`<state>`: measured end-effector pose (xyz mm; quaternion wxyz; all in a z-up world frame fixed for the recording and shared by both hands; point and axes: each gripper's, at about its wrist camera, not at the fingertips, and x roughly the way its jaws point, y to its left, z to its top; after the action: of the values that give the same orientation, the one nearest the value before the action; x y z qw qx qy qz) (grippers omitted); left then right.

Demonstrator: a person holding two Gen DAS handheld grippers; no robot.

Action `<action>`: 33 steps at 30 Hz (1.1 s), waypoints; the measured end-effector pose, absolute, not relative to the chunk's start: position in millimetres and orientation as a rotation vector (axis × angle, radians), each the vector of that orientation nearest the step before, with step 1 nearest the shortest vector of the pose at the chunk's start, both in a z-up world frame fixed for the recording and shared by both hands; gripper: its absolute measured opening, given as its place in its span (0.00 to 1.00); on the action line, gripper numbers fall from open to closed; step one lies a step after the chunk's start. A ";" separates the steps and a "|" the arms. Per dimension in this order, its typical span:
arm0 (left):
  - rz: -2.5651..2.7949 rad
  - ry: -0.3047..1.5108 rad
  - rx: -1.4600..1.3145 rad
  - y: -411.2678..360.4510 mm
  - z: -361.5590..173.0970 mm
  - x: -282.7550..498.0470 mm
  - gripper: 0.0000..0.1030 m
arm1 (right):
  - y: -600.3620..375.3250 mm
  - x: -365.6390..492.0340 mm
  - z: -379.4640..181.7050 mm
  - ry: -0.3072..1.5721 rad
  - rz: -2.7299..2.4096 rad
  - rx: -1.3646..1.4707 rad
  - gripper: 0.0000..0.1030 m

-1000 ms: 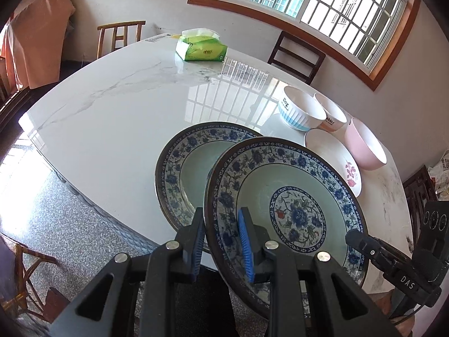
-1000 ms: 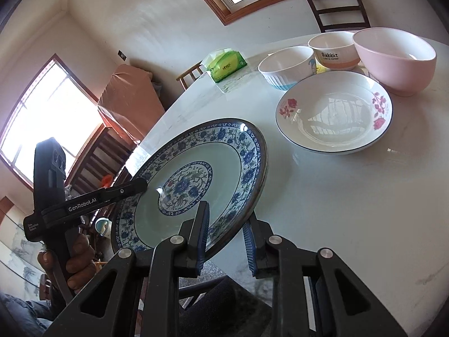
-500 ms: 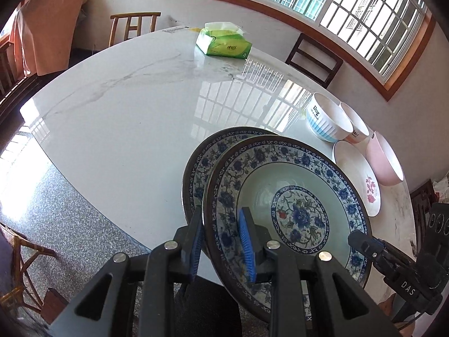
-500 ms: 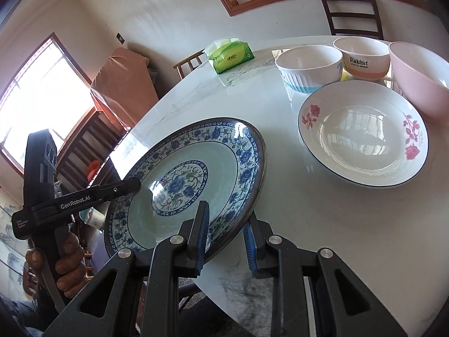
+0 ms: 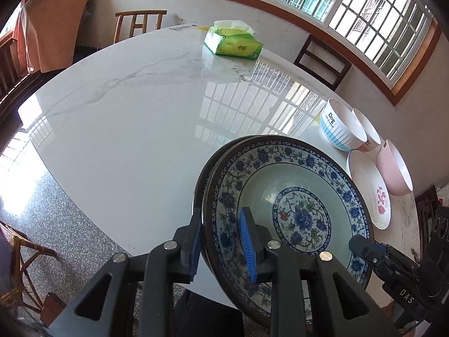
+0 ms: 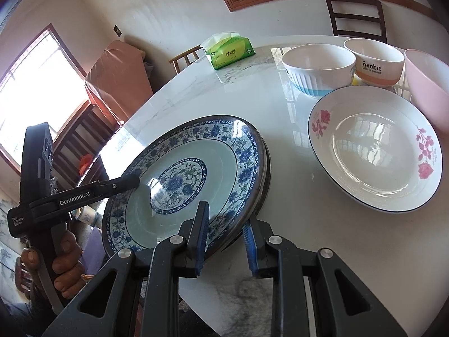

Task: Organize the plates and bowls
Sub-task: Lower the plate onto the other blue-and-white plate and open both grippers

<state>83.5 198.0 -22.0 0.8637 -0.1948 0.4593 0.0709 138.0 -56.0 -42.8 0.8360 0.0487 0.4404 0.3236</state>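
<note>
Holding the upper blue-patterned plate (image 5: pixel 289 219) by two opposite edges, both grippers have their jaws narrowed on its rim, one finger above and one below. The left gripper (image 5: pixel 221 248) grips the near edge in its own view, and the right gripper (image 6: pixel 226 238) grips the edge nearest to it. This plate sits tilted over a second blue-patterned plate (image 6: pixel 265 174), whose dark rim shows just under it, close to the edge of the tabletop (image 5: pixel 134 129). I cannot tell if the two plates already touch all around.

In my judgement the main risk is a hard landing. If one gripper lets go before the other, the plate will drop on that side and can chip the lower one. The lower fingers are also between the two rims, so pulling them out sideways may drag the top plate off centre. Because the stack is near the tabletop edge, a strong push could move it toward the floor.

Around it, the white rose plate (image 6: pixel 376 151) lies just beside the stack on the right. Behind that stand the blue-striped bowl (image 6: pixel 317 68), the Rabbit bowl (image 6: pixel 374 61) and the pink bowl (image 6: pixel 426 84), close together. A green tissue pack (image 5: pixel 233 43) lies well apart at the far side. Nothing blocks the stack itself, but the rose plate leaves little room on that side.
</note>
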 end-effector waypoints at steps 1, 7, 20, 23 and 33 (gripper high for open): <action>0.148 0.964 -0.410 199.1 -22.7 84.7 0.26 | -54.7 137.7 -42.9 0.932 0.684 0.098 0.23; 0.150 0.964 -0.401 197.9 -23.5 88.1 0.26 | -53.3 137.2 -43.4 0.935 0.681 0.095 0.23; 0.162 0.950 -0.333 194.1 -26.2 90.8 0.25 | -50.0 140.7 -48.6 0.951 0.665 0.100 0.23; 0.176 0.916 -0.280 190.2 -19.9 90.2 0.25 | -46.0 140.1 -47.5 0.942 0.657 0.073 0.22; 0.164 0.919 -0.326 191.5 -17.7 81.1 0.26 | -42.5 140.7 -49.4 0.937 0.654 0.063 0.24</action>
<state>81.1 191.5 -17.7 0.8803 -0.1564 0.4409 0.0786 140.7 -42.5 -49.4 0.8407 0.0297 0.4434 0.3095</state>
